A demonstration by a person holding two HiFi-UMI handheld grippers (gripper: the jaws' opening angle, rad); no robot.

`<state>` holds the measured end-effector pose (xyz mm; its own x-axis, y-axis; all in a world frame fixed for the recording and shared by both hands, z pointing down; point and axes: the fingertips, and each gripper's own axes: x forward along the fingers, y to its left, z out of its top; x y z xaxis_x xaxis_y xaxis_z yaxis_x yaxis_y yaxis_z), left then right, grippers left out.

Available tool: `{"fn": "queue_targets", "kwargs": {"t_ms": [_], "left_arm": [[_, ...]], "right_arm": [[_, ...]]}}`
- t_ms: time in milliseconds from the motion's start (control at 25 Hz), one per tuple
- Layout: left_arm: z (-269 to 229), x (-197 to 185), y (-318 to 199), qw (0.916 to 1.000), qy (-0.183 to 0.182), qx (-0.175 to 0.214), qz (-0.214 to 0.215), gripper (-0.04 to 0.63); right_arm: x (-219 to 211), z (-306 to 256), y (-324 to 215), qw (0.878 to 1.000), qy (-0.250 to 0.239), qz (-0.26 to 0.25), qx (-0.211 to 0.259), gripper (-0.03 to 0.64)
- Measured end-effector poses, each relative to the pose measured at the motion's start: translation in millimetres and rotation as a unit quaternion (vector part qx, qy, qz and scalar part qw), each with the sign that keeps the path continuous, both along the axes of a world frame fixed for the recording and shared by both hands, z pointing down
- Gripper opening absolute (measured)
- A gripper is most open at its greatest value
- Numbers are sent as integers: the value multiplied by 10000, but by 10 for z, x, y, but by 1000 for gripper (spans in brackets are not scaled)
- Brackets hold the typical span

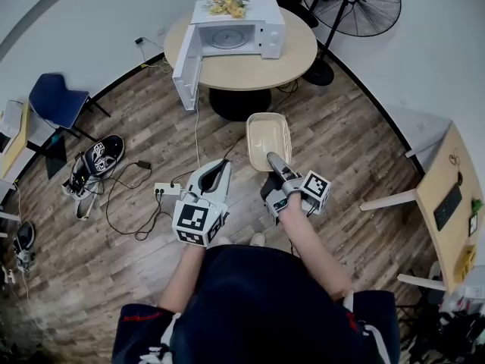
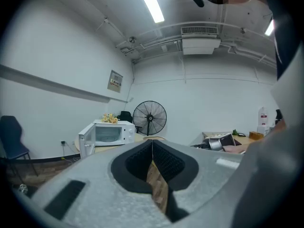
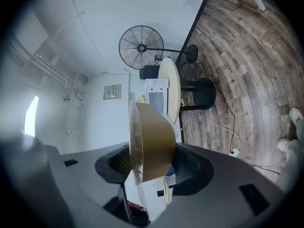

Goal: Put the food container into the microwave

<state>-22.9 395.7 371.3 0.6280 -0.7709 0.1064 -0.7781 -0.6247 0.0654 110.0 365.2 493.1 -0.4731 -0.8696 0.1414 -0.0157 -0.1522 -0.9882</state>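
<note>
A person stood on a wooden floor point(image 1: 364, 150), seen from above, with a claw in each hand. The right claw point(image 1: 276, 162) was clamped on the near end of a shallow beige food container point(image 1: 269, 136). It held the container out in front, over the floor and apparently level, probably to keep it from tipping while carried. The left claw point(image 1: 219, 167) was closed, with nothing between its jaws, and hung idle to the left of the container. Farther off, a white microwave point(image 1: 241, 30) sat on a round worktop point(image 1: 297, 58). Its door point(image 1: 186, 71) was swung wide to the left, leaving the cavity ready to receive the container. The container was well apart from the microwave, so carrying it there seemed the step in hand.
</note>
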Motion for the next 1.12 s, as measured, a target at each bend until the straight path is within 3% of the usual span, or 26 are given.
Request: {"fn": "queue_targets", "kwargs": {"t_ms": [600, 1120], "left_arm": [[247, 296, 148, 9993, -91, -178, -307, 18], [357, 264, -339, 9990, -88, -291, -325, 18]], "right_arm": [[318, 201, 101, 9996, -31, -283, -65, 232], [329, 312, -372, 9994, -26, -279, -181, 233]]}}
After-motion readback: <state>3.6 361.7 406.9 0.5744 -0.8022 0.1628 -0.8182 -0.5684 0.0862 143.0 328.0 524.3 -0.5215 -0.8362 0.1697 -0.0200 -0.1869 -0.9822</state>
